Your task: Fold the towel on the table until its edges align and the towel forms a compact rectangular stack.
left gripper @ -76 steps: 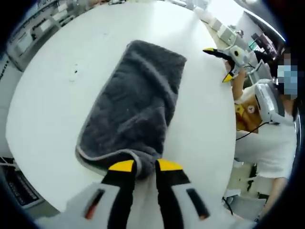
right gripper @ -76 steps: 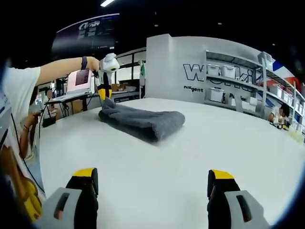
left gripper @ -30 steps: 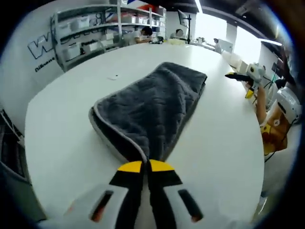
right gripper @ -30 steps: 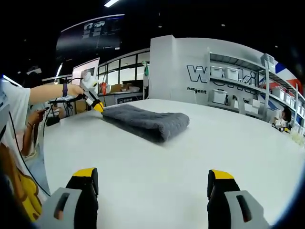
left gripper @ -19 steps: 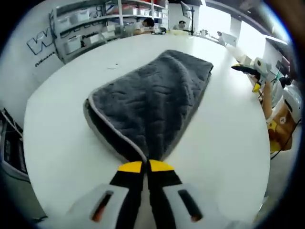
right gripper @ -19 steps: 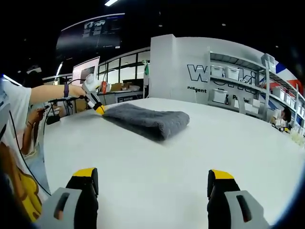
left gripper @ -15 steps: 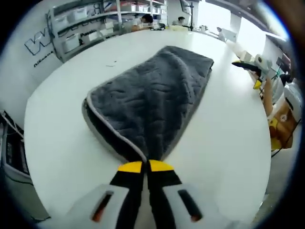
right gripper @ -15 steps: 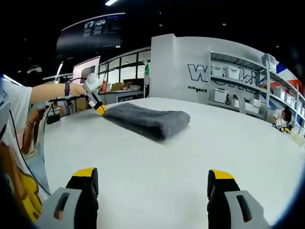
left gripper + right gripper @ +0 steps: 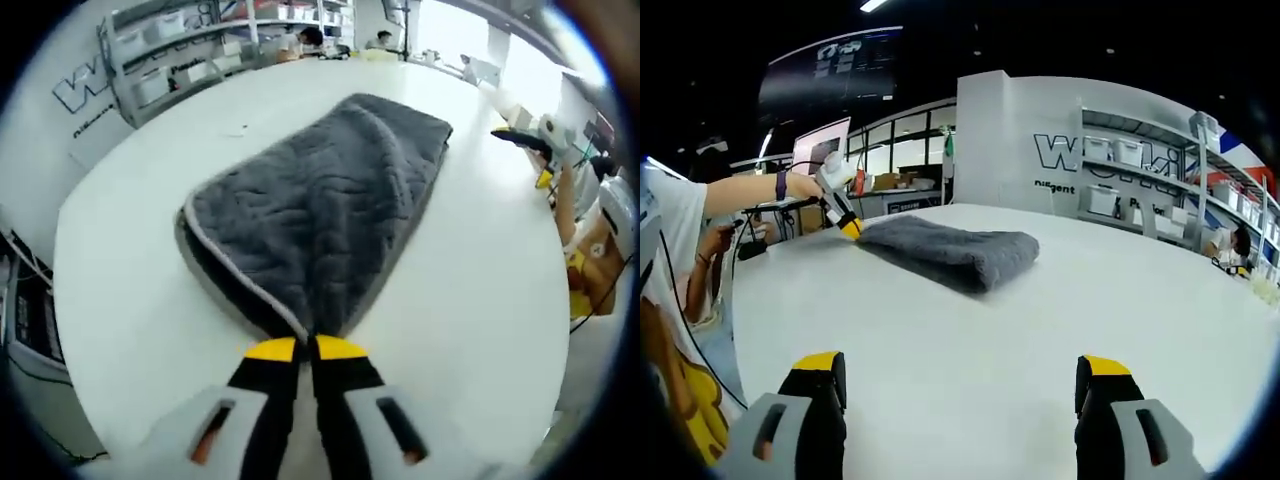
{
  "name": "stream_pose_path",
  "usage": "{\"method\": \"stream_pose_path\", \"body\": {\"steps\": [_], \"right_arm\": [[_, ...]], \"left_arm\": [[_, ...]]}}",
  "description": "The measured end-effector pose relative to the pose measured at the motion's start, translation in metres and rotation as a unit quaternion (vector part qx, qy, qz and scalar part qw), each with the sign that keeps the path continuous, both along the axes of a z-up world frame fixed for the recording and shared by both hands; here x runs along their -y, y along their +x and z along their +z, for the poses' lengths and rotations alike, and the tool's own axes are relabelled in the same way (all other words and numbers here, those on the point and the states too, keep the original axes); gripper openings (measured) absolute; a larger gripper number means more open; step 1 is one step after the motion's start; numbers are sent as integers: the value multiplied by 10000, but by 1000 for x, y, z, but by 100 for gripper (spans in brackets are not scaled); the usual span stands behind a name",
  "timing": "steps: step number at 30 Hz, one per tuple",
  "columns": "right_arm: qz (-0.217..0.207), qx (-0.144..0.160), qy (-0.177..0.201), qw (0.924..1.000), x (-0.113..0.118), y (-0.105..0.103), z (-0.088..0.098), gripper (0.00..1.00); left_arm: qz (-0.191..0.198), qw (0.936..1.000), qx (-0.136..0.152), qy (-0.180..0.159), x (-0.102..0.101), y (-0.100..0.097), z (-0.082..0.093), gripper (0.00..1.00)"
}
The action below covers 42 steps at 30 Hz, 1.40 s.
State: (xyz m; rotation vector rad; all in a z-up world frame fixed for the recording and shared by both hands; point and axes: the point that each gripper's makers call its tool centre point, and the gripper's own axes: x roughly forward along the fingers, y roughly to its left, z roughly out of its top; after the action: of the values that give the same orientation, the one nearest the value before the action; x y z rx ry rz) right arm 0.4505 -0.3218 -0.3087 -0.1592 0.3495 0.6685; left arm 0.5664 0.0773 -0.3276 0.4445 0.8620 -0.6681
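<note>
Towel: a dark grey towel [image 9: 320,215] with a pale grey trimmed edge lies folded in layers on the white round bench [image 9: 130,260], stretching away from the left tool toward the far side; in the right gripper view the same towel [image 9: 945,250] sits as a low, thick bundle near the bench's far left part.

Left tool: the left tool [image 9: 305,349], yellow-tipped and black, has its jaws pressed together on the near corner of the towel, where the trimmed edges meet in a point; in the right gripper view it [image 9: 850,228] is held by a person's hand [image 9: 805,187] at the towel's left end, low over the bench.

Right tool: the right tool [image 9: 960,385] hovers above bare bench [image 9: 1040,330], jaws spread wide apart, gripping nothing and well apart from the towel; in the left gripper view it [image 9: 530,160] shows at the bench's right edge, clear of the cloth.

Surroundings: shelving with white bins [image 9: 1120,175] stands against a wall behind the bench.
</note>
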Motion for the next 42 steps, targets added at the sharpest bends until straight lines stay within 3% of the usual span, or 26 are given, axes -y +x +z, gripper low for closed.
{"method": "stream_pose_path", "body": {"steps": [21,30,36,42], "right_arm": [[23,57,25,10000,1,-5,4,99],[40,45,40,10000,2,-5,3,99],[21,35,63,10000,4,-5,2,99],[12,33,67,10000,6,-5,2,99]], "left_arm": [[50,9984,556,-59,-4,-12,37,27],[66,9960,876,-185,9,-36,46,43],[139,9941,1054,-230,17,-66,52,57],[259,9888,1395,-457,24,-88,65,62]]}}
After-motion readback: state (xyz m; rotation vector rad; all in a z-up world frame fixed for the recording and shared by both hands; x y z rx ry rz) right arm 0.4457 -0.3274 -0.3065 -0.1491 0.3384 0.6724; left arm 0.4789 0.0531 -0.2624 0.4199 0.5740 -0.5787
